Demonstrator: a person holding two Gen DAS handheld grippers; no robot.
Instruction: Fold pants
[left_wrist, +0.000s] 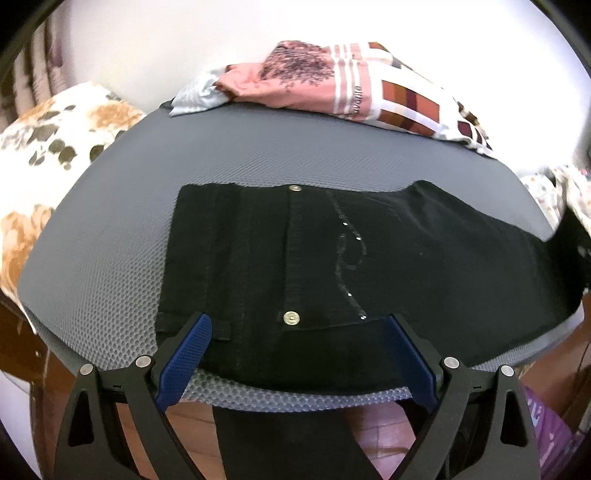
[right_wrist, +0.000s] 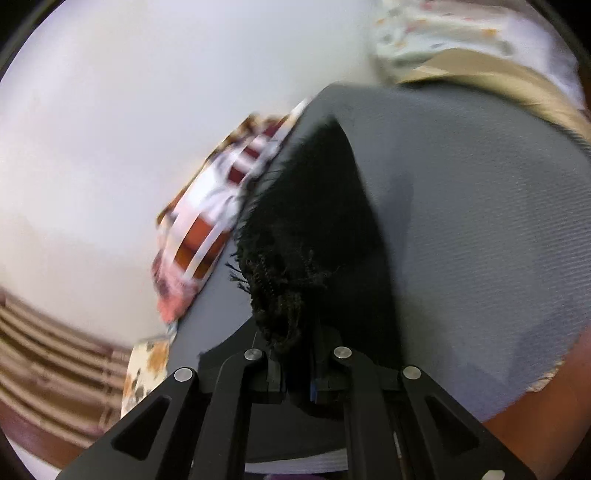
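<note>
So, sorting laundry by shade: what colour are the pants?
Black pants, clearest in the left wrist view.

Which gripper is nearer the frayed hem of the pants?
Right. The right gripper is shut on the frayed hem of the pants. The left gripper is open at the waistband end, at the near mat edge.

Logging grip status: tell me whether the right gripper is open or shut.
Shut. The right gripper has its black fingers pinched on the frayed hem of the black denim pants, above the grey mesh mat.

Home bedroom, floral blanket (left_wrist: 55, 147), patterned bedding (left_wrist: 369, 92), curtains (right_wrist: 48, 332)
</note>
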